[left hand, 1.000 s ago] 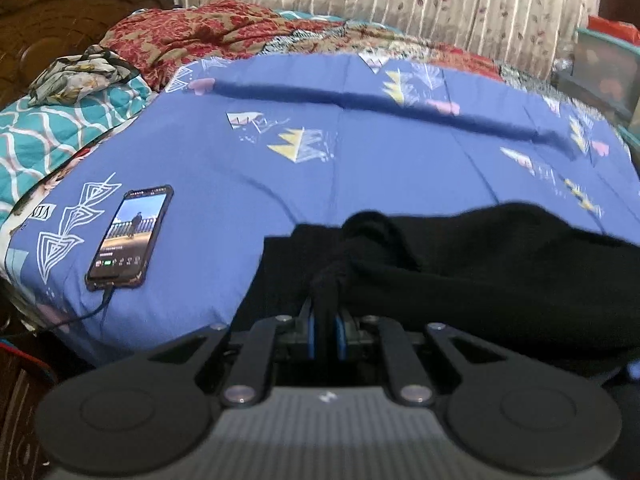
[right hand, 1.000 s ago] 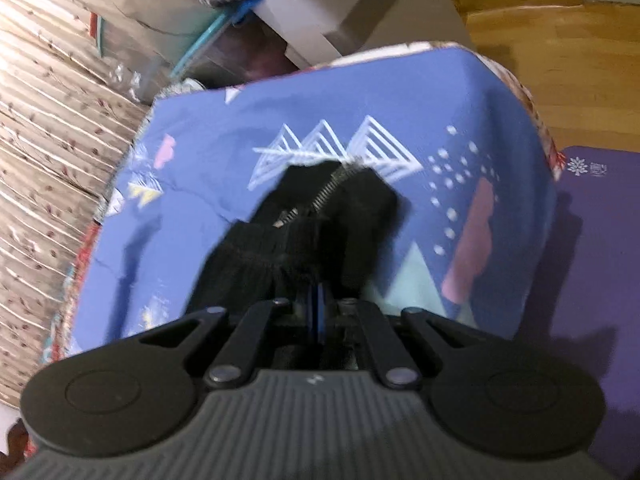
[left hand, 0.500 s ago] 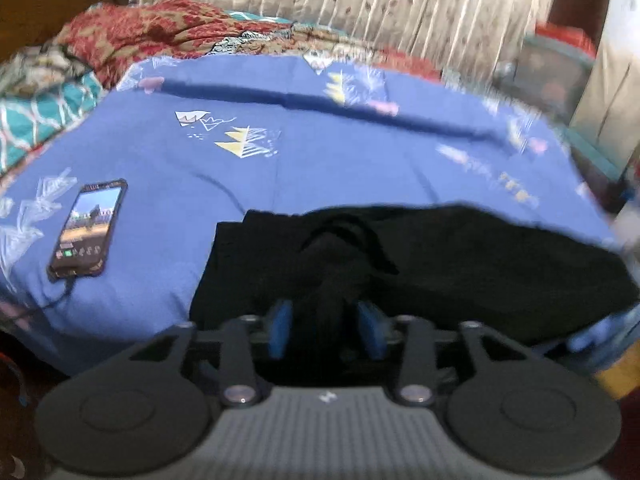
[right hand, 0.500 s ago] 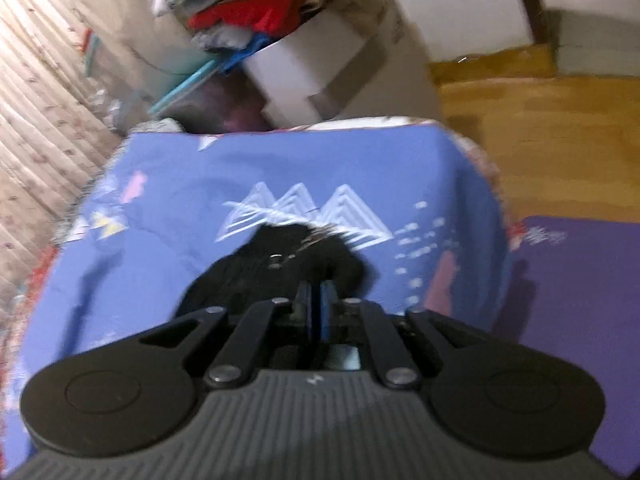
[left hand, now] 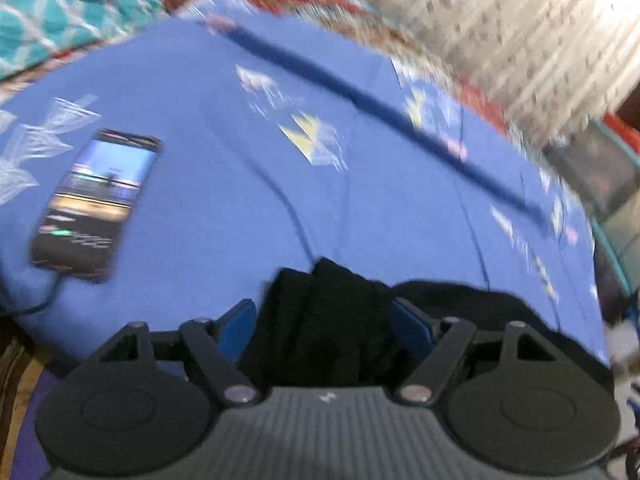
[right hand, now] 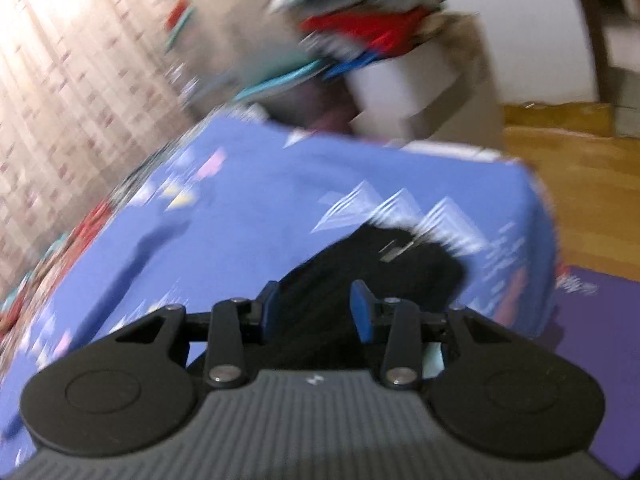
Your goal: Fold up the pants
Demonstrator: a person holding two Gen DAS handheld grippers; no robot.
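The black pants (left hand: 332,300) lie bunched on the blue patterned bedsheet (left hand: 280,140) near the bed's front edge. My left gripper (left hand: 326,320) hovers right over them. Its jaws are opening wide, with a ridge of cloth loose between the blue pads (left hand: 240,320). In the right wrist view the other end of the pants (right hand: 400,256) rests near the bed's corner, a metal zip showing on it. My right gripper (right hand: 316,310) is opening too, and black cloth sits between its pads (right hand: 362,312) without being pinched. Both views are blurred by motion.
A lit phone (left hand: 96,204) with a cable lies on the sheet to the left. Pillows (left hand: 60,20) and a curtain (left hand: 500,20) line the far side. Beyond the bed corner stand a box piled with clothes (right hand: 380,40), wooden floor (right hand: 580,180) and a purple mat (right hand: 600,340).
Both grippers were shut on the black pants and have now spread their jaws, letting go of the cloth. Both views have rolled and shifted, and the left one now sits closer to the phone.
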